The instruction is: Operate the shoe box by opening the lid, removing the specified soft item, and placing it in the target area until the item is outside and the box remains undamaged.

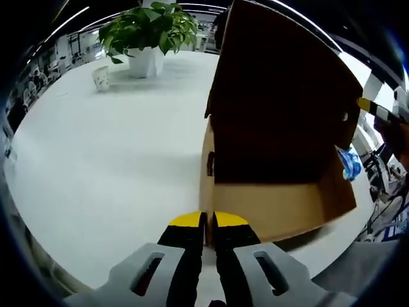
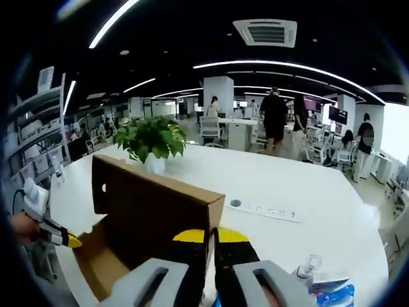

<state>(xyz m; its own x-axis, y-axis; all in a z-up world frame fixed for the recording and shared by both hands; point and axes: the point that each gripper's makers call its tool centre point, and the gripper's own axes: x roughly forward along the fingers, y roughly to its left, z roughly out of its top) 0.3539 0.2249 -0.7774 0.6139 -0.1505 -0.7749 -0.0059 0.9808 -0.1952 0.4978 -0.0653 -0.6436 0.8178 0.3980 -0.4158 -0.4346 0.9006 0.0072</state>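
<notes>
White and broad, the worktop (image 1: 115, 160) carried an open cardboard shoe box (image 1: 281, 198), and everything else sat in relation to that box. In the left gripper view, the left gripper (image 1: 208, 221) had its yellow-tipped jaws pressed on a corner edge of the box wall, gripping the cardboard between them, while the brown lid (image 1: 281, 89) stood raised above the box. A potted plant (image 1: 150, 32) and a small white cup (image 1: 101, 78) stood well beyond the box on its far side. Something blue (image 1: 350, 163) showed just behind the box's far wall; what it was could not be told. In the right gripper view, the right gripper (image 2: 211, 236) pinched the top edge of the raised lid (image 2: 153, 211) between its jaws, and the left gripper's yellow tip (image 2: 71, 242) met the box at its low corner. Beyond the box lay a white power strip (image 2: 265, 209); people stood in the office behind.
</notes>
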